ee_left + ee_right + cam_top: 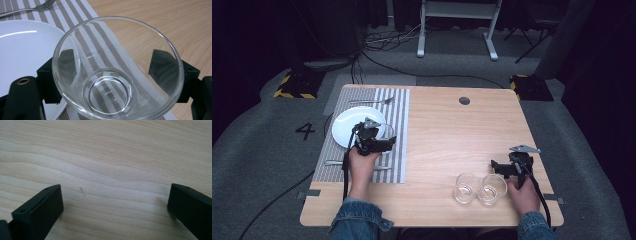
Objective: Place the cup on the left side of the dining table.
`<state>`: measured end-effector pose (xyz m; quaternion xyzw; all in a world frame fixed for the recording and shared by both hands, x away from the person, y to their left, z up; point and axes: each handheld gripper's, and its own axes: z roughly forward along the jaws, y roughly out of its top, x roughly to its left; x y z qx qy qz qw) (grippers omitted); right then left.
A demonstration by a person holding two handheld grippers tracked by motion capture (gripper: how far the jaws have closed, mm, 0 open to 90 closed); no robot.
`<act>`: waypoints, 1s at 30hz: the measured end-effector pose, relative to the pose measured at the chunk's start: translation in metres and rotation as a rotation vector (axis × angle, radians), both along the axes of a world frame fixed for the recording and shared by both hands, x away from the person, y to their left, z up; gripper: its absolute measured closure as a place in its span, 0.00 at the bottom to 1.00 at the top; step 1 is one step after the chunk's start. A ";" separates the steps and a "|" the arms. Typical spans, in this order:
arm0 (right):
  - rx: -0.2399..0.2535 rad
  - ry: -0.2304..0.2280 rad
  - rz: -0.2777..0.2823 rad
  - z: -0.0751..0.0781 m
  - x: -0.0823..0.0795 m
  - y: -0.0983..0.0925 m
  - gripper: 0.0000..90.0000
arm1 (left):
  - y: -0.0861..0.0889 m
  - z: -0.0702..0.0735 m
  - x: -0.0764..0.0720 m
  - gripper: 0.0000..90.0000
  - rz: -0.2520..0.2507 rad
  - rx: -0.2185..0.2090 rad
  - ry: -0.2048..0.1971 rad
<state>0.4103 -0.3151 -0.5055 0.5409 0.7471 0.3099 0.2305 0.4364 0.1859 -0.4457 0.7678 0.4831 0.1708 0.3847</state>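
Your left gripper [377, 136] holds one clear glass [117, 70] over the striped mat [398, 125], left of centre beside the white plate [346, 125]. Two glasses [479, 189] wait lower right; your right gripper [498, 166] is wide open, empty.

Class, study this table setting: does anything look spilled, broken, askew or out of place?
Nothing spilled or broken. The odd spot: two empty glasses stand touching near the table's front edge, far from the striped placemat. A third glass is clamped in the left hand-held gripper beside the plate.
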 end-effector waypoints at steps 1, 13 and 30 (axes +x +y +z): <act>0.000 0.000 0.000 0.000 0.000 0.000 0.01 | 0.000 -0.002 0.001 0.21 0.000 0.003 0.007; 0.000 0.000 0.000 0.000 0.000 0.000 0.01 | 0.001 -0.013 0.002 0.21 0.010 0.051 0.062; 0.000 0.000 0.000 0.000 0.000 0.000 0.01 | -0.002 -0.009 -0.006 0.20 0.007 0.117 0.065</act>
